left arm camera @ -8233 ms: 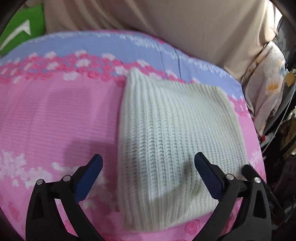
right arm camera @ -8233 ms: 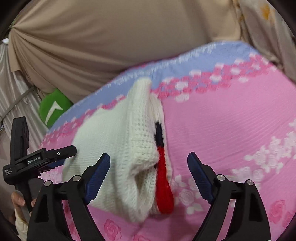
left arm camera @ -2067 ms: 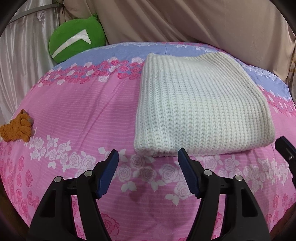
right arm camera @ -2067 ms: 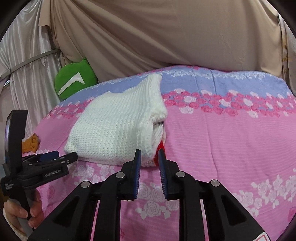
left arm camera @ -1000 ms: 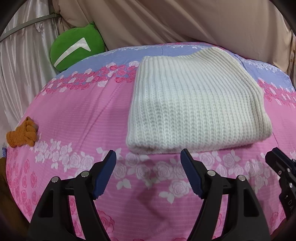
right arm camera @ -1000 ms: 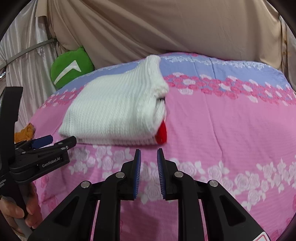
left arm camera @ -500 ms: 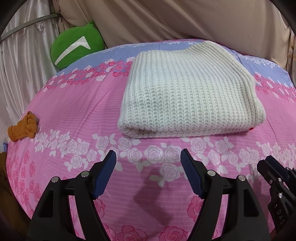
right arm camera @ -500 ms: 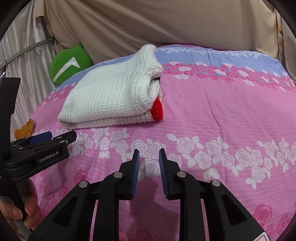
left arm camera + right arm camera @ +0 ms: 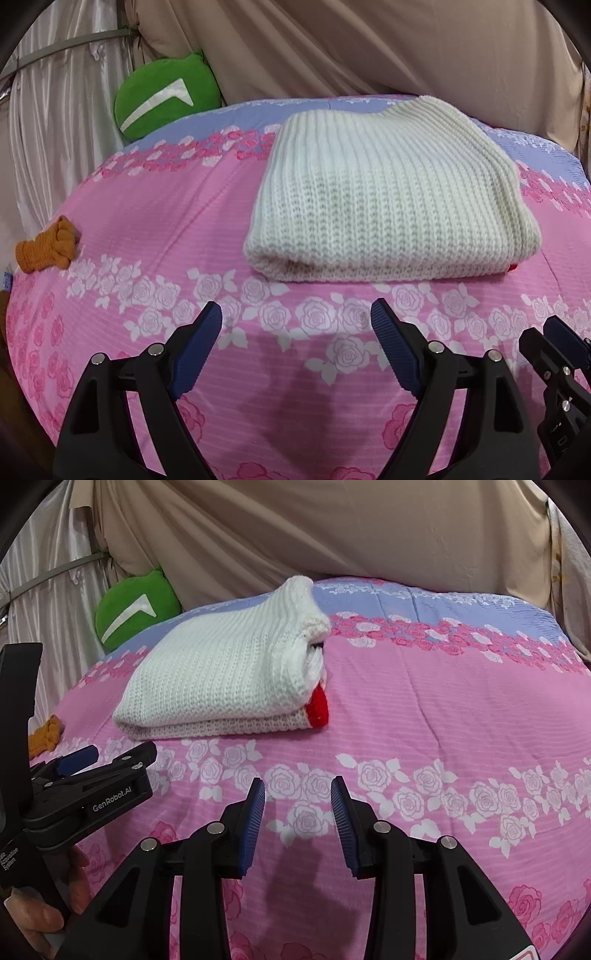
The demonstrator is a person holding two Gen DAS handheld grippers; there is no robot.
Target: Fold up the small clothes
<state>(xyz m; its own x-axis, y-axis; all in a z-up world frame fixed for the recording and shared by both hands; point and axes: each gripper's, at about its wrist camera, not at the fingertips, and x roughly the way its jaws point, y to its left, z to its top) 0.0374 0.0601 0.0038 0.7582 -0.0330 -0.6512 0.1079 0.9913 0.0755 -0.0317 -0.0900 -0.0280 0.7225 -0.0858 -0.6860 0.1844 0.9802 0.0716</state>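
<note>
The white knitted garment [image 9: 388, 206] lies folded on the pink bedspread [image 9: 147, 229], just beyond both grippers, whose jaws are opening with nothing between them, left gripper [image 9: 295, 345] wide, right gripper [image 9: 297, 814] narrower, so keep both clear of the neat stack.

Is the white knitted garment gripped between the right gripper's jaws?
No: the folded white knitted garment lies on the pink bedspread, well ahead of the right gripper, whose opening jaws have nothing between them.
</note>
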